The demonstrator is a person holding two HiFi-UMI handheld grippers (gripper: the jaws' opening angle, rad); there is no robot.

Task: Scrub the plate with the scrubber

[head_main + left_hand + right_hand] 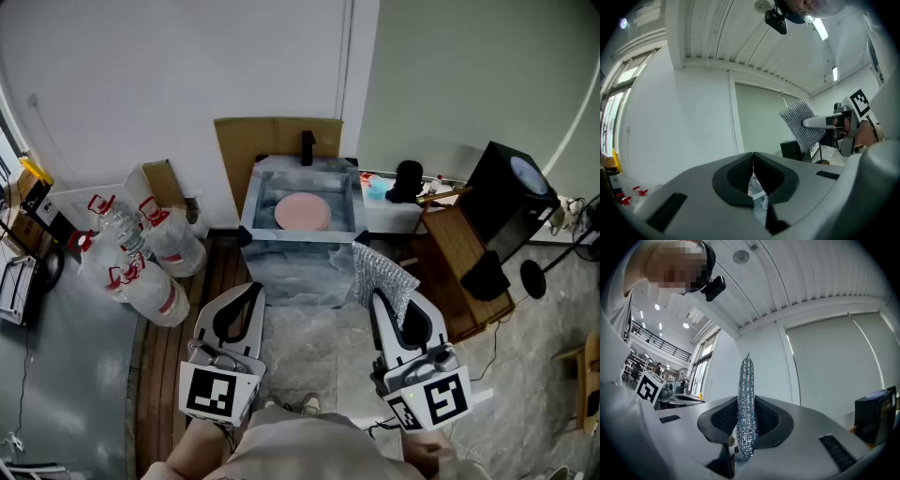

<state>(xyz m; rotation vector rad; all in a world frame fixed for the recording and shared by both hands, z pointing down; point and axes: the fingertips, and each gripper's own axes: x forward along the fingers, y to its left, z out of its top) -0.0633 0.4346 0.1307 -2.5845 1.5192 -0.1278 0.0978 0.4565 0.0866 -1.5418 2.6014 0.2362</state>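
Observation:
A pink plate [303, 212] lies flat in the steel sink [258, 190] against the far wall in the head view. My right gripper [378, 297] is shut on a silver mesh scrubber [383, 275], which stands on edge between its pads [746, 414]; the left gripper view shows the scrubber [801, 123] too, hanging from the right gripper's jaws. My left gripper [255, 289] is shut with nothing in it, its pads [753, 171] pressed together. Both grippers hover well short of the sink, side by side, above the floor.
Several large water jugs [141, 258] lie on the floor left of the sink. A wooden stand [461, 255] and a black box [507, 198] sit to the right. Cardboard [272, 141] leans behind the sink. A black faucet [307, 147] rises at its back rim.

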